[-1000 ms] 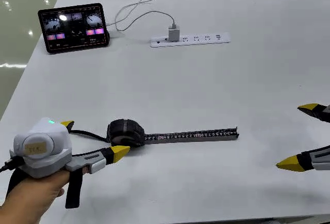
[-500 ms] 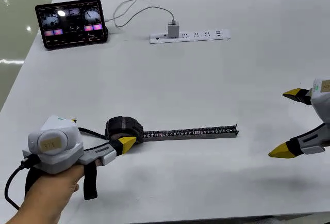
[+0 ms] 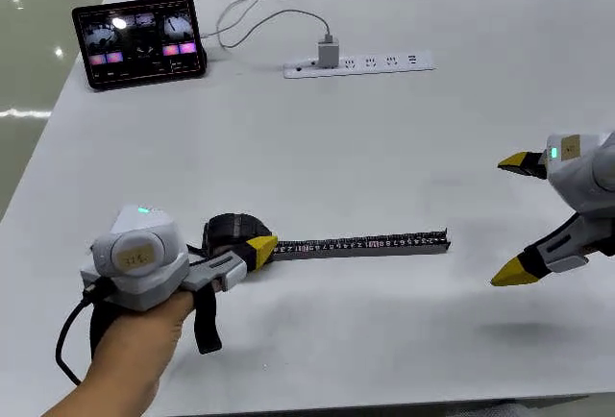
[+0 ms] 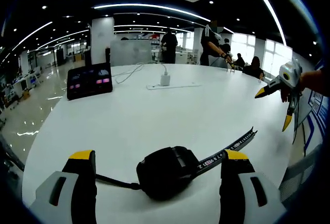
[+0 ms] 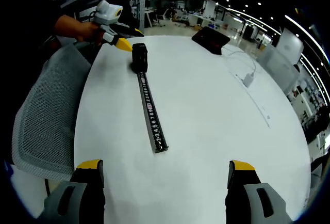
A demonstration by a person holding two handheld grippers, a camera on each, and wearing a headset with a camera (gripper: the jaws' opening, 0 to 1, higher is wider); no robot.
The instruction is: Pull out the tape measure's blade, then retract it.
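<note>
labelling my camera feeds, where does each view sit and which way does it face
Head view: on the headset, looking forward and down at the table; a hand holds the left tool, the right tool at right.
Left gripper view: on the left tool, looking along its open jaws, which flank the tape measure's case.
Right gripper view: on the right tool, its open jaws facing along the blade toward the case.
Shared: both gripper views see case and blade, from opposite ends.

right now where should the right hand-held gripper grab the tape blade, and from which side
At its hooked free end, coming in along the blade from the side away from the case. The blade lies flat and thin on the table; the end hook is likely the easiest edge for the right hand-held gripper to catch.
</note>
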